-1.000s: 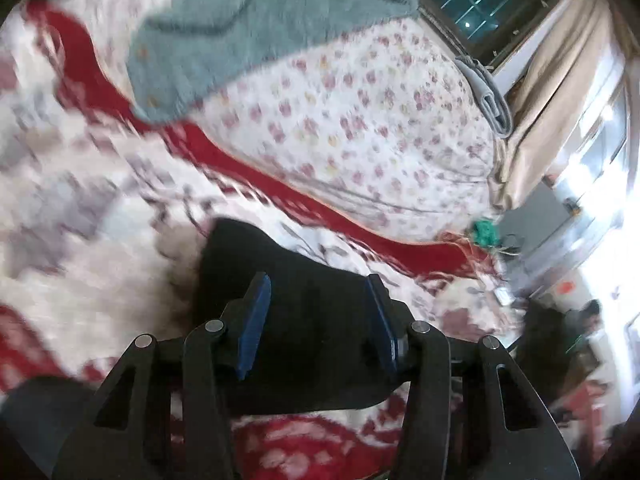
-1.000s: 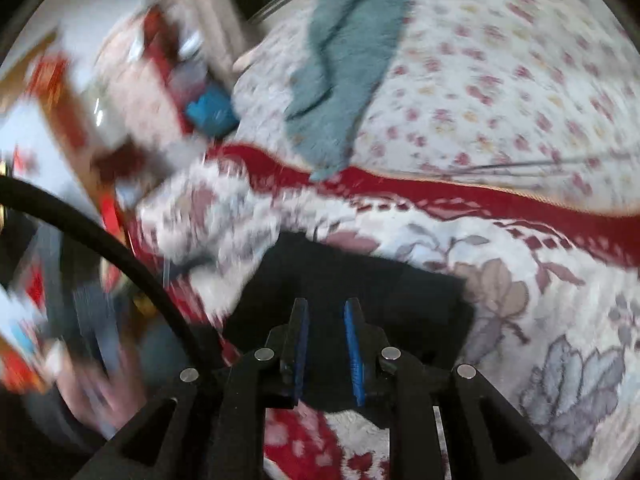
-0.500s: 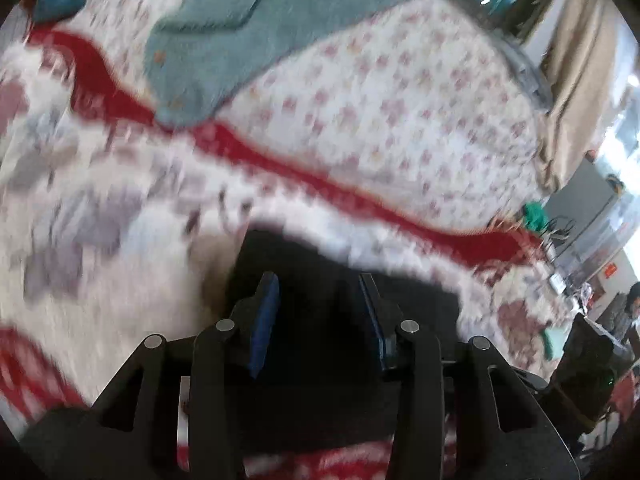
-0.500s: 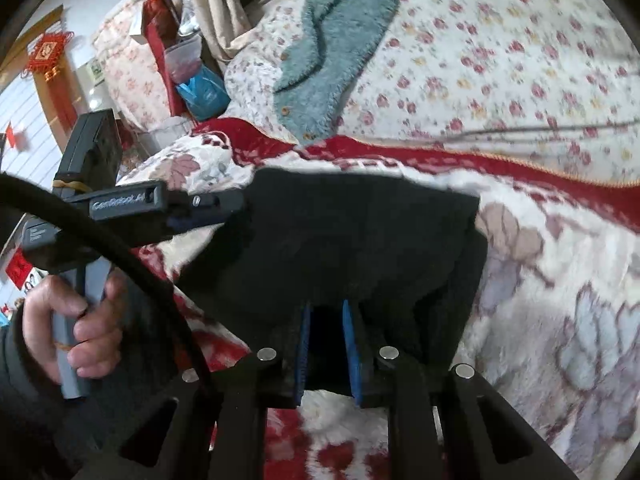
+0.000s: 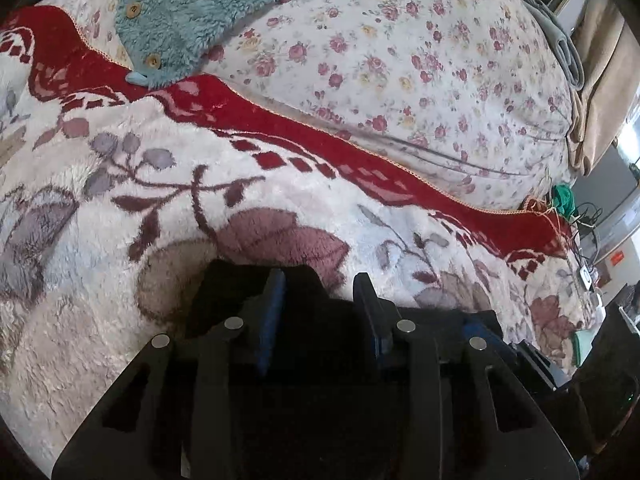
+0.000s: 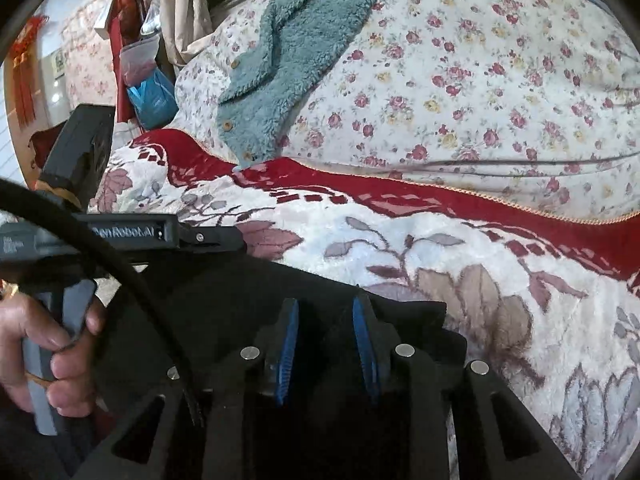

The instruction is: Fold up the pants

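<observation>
**Black pants on fleece blanket, both tongs low over the fabric**

Item 1. Pants [image 6: 224, 292]: black, folded into a flat dark bundle, lying on the bed directly under and just ahead of both tongs. In the left wrist view their front edge [image 5: 304, 280] shows between and just beyond the fingertips.

Item 2. Left tongs [image 5: 320, 292]: blue-padded jaws have just been closing and stand part-way apart, the black cloth lying between and beneath them. Whether the pads press on the fabric cannot be told; the area is too dark. Seen side-on from the right wrist view [image 6: 236, 238], to the left of the right tongs, their tips at the pants' far left edge, with a person's hand [image 6: 48, 352] wrapped around the grey handle.

Item 3. Right tongs [image 6: 325, 312]: jaws have just been opening and now stand apart with a clear gap, the pants below and between them. The pads do not appear to pinch the cloth.

Item 4. Blanket [image 5: 120, 320]: plush, white with red border and leaf pattern, ahead of and on both sides of the tongs, carrying the pants.

Item 5. Quilt [image 5: 400, 60]: cream with small rose print, beyond the blanket's red border.

Item 6. Fleece garment [image 5: 192, 8]: teal, buttoned, lying on the quilt, far ahead and to the left of the left tongs.
</observation>
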Demonstrator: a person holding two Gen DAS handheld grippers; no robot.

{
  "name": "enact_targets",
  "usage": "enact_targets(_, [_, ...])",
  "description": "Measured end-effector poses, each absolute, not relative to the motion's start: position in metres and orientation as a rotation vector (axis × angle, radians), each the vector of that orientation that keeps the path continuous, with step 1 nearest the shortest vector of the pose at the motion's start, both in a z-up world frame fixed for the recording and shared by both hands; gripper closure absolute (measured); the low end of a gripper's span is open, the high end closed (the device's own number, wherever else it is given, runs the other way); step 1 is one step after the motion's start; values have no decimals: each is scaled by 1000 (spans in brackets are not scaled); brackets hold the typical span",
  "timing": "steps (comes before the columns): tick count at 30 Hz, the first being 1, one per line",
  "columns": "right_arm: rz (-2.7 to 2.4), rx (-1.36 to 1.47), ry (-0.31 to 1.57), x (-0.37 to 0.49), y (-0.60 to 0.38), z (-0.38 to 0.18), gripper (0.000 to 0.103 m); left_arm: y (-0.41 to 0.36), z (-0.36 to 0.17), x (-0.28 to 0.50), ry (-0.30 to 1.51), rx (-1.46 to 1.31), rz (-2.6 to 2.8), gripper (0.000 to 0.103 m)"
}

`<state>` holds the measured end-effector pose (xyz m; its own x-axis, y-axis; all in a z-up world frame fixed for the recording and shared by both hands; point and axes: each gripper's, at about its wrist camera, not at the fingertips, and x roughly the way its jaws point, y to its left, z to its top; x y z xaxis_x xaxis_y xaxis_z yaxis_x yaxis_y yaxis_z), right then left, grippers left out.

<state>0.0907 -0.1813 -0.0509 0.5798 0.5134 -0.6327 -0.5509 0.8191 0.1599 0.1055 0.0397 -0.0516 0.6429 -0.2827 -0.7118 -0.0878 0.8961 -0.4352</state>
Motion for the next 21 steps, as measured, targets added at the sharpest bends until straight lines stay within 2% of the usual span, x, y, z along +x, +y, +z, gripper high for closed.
enact_targets(4, [648,-44,732,100,-178,-46,75,41,-45,98,855,-461,-122,68])
enact_targets(7, [670,68,793,101,-193,-16,75,49,-9,72,778,-470,-159,68])
enact_targets(9, [685,127,730,83,-212,15,73,54,17,43,715,-436,-154,62])
enact_targets(11, [705,107,647,52,-223,33,69,58,27,18,702,-419,-126,47])
enact_targets(12, [719,94,634,41,-223,34,64,60,25,5,716,-423,-108,46])
enact_targets(17, [722,-31,683,-6,-203,-11,64,53,-3,-41,774,-507,-102,46])
enact_targets(21, [706,-15,789,-2,-202,-47,65,30,-25,-39,889,-456,-88,46])
